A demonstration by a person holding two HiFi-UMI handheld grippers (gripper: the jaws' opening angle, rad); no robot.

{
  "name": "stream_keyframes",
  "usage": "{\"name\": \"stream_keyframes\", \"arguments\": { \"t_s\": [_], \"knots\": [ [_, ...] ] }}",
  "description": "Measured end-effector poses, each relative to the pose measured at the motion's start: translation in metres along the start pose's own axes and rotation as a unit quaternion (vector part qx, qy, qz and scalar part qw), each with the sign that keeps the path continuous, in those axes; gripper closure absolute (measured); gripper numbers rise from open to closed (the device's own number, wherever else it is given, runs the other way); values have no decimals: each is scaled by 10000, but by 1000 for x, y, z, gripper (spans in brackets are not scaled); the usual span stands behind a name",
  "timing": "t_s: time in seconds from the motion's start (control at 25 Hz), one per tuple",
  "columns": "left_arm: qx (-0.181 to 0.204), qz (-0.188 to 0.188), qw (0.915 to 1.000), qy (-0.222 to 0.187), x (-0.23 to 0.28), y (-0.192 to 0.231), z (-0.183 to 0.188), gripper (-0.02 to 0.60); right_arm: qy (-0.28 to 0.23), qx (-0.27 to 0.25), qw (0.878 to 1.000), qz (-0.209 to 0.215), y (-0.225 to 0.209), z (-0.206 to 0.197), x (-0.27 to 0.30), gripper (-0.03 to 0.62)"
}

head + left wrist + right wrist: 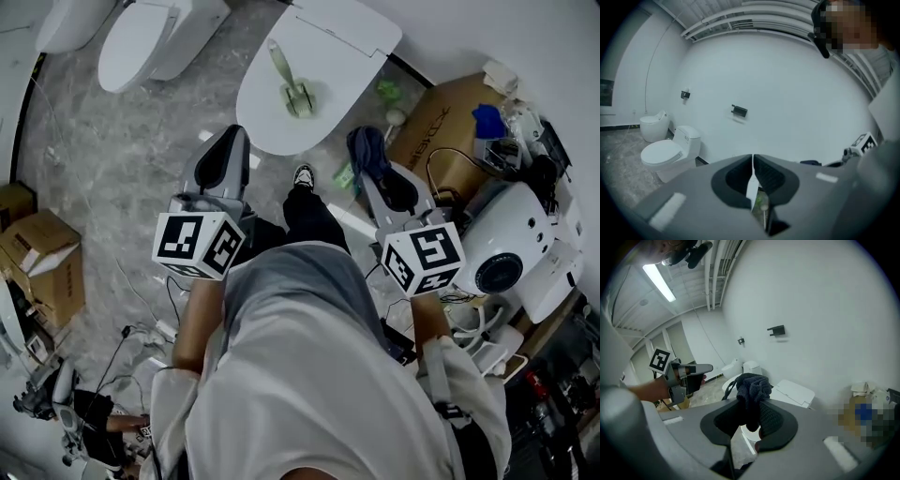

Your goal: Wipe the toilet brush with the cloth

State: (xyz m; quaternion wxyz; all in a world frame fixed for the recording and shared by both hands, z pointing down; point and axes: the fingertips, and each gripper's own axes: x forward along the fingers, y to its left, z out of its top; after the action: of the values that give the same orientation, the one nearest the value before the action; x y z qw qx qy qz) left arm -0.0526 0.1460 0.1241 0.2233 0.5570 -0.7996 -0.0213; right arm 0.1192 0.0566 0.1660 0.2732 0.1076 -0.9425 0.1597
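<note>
Jaws of the right gripper (751,417) are pinched on a dark blue cloth (752,390), which bunches in a soft wad just beyond them; those of the left gripper (753,164) are pressed together with nothing between them. Both grippers hover short of the nearest toilet (337,42), the left one off its left side, the right one with the cloth off its right. The toilet brush (292,82), pale green, lies flat on that toilet's closed lid, thin handle end toward the back of the toilet, thicker head toward its front edge. It looks like light, stiff plastic, slick on the smooth lid, so it would likely skate under a wipe. I judge the left jaws should open and take the handle near mid-length, leaving the head free for the limp cloth to fold around
</note>
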Motion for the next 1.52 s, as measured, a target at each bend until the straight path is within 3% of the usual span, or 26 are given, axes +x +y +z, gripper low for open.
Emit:
{"name": "stream_keyframes", "arguments": {
  "t_s": [0.56, 0.72, 0.88, 1.04, 1.24, 1.52],
  "knots": [
    [-232, -41, 9989, 397, 109, 34, -12, 581, 184, 233, 9989, 354, -31, 6, 58, 516],
    [-351, -100, 9978, 546, 136, 43, -16, 581, 244, 552, 9972, 451, -35, 5, 70, 516],
    [-376, -190, 9963, 753, 157, 51, -24, 581, 299, 537, 9975, 337, -35, 0, 82, 516],
    [-439, -297, 9946, 892, 176, 63, -28, 581, 377, 1143, 9914, 514, -34, -7, 102, 516],
    [-483, -496, 9917, 1082, 200, 72, -33, 581, 374, 1291, 9905, 295, -42, -7, 121, 516],
    [-469, -612, 9896, 1217, 220, 83, -49, 581, 405, 1087, 9932, 67, -62, -18, 158, 517]
  ]
}}
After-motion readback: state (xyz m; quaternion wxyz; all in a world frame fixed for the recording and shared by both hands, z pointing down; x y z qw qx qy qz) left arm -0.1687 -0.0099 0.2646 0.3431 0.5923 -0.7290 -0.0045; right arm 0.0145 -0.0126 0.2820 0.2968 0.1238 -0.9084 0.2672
